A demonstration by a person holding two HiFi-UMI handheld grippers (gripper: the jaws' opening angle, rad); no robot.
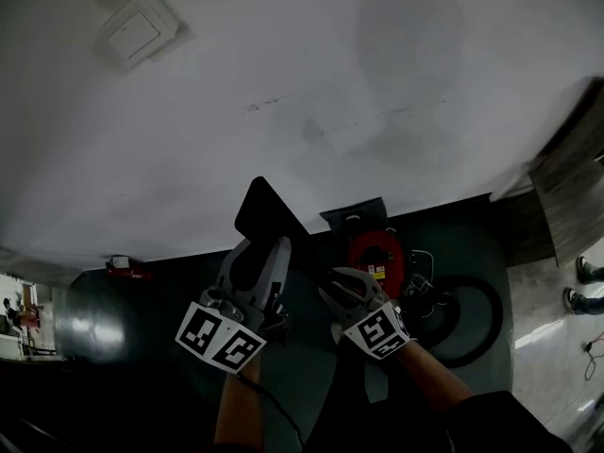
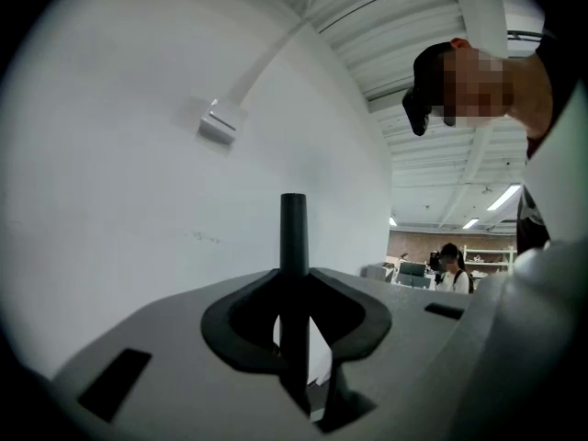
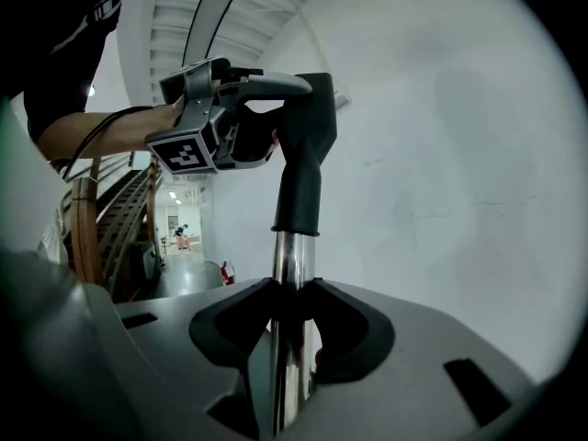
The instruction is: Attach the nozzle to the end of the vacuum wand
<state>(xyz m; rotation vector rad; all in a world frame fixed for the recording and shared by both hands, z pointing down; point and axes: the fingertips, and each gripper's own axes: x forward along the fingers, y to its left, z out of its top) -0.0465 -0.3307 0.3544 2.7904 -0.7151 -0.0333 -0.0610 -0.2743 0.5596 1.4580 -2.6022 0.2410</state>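
The black nozzle (image 3: 306,159) sits over the top end of the chrome vacuum wand (image 3: 292,274), and its collar meets the metal. My left gripper (image 3: 262,122) is shut on the nozzle's upper part, from the left. In the left gripper view the nozzle (image 2: 293,246) stands edge-on between the pads of the left gripper (image 2: 296,315). My right gripper (image 3: 292,324) is shut on the wand just below the collar. In the head view the nozzle's flat blade (image 1: 269,213) sticks up above the left gripper (image 1: 255,267), with the right gripper (image 1: 349,291) beside it. The wand is hidden there.
A white wall fills the background, with a switch box (image 1: 140,31) on it. Below my hands lie a red vacuum body (image 1: 375,253) and a coiled black hose (image 1: 477,324). A grey metal cylinder (image 1: 90,327) stands at the left. A person (image 2: 478,81) leans in close at the right.
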